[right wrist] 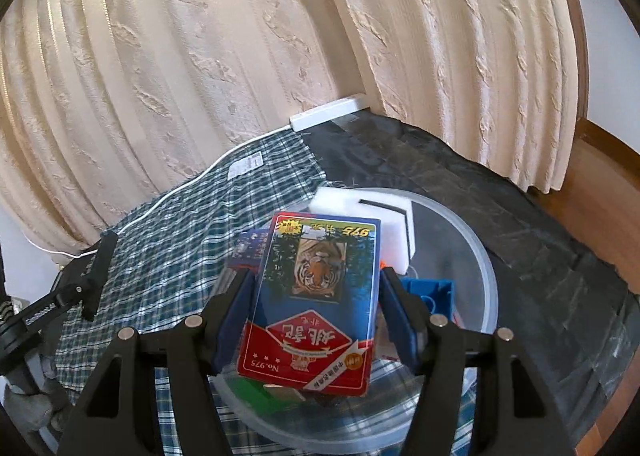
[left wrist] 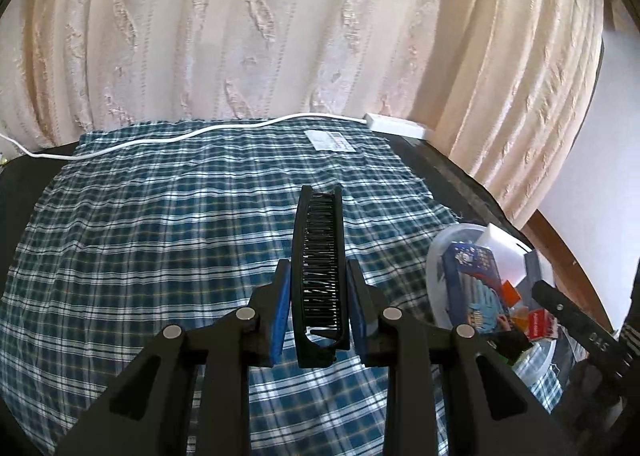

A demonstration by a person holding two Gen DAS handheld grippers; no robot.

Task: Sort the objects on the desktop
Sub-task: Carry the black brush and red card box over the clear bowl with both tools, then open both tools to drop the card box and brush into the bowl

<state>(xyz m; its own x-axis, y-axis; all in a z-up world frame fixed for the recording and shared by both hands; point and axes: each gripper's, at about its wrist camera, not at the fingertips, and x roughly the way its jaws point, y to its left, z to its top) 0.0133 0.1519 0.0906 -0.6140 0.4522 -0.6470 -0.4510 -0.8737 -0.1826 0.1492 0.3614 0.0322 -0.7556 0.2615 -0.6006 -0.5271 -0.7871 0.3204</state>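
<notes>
Left tool (left wrist: 319, 288) clamped on black comb (left wrist: 318, 276), left of tub (right wrist: 486, 280); right tool (right wrist: 316, 296) clamped on card box (right wrist: 316, 296) over tub.

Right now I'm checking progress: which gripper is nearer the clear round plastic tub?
Right. The right gripper, holding a tiger-print card box, is over the clear round plastic tub; the left gripper, clamping a black comb, is beside it over the checked cloth.

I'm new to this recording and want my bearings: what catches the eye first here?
The card box with a tiger picture, clamped in the right gripper above the clear round tub of odds and ends. Next, the black comb pinched in the left gripper over the blue plaid cloth.
</notes>
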